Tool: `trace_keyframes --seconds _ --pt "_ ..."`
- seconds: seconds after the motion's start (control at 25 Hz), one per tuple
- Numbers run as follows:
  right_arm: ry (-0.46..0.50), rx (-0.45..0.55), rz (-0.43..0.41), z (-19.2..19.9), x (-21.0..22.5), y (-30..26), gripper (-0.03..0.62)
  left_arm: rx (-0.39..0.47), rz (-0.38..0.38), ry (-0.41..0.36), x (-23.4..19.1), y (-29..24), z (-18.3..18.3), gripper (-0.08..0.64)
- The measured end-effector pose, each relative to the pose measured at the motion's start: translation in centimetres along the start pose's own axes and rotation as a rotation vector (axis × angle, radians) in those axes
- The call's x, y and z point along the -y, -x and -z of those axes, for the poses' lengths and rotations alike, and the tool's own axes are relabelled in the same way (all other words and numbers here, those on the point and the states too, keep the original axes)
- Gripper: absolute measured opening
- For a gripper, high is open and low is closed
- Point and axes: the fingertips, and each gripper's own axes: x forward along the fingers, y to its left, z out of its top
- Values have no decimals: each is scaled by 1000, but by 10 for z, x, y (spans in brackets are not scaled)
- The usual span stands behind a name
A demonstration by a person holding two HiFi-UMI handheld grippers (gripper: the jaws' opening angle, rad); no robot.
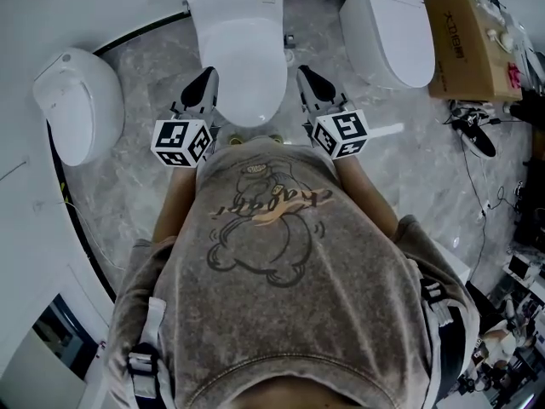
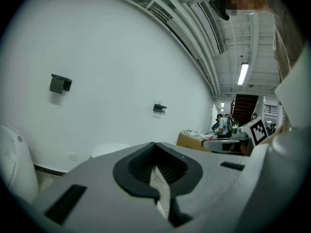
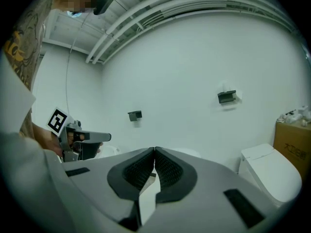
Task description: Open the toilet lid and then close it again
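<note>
Toilet (image 1: 237, 24) stands centred just ahead of the person on the marble floor (image 1: 153, 66), with its lid (image 1: 247, 79) down flat.

Left claw (image 1: 209, 75) sits at the lid's left edge and right claw (image 1: 303, 72) at its right edge; contact can't be made out. Both point forward, close to level with a slight downward tilt, one either side of the bowl. The forearms run back along the grey shirt (image 1: 281, 262).

Left claw: jaws fully together, nothing between them. Right claw: the same, tips meeting, empty.
</note>
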Motion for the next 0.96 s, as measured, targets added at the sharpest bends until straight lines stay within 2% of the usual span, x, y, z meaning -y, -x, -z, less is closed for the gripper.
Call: trace_keyframes --seconds 0.96 --pt "17 -16 -48 -4 -15 -4 29 -10 -8 32 -4 14 1 9"
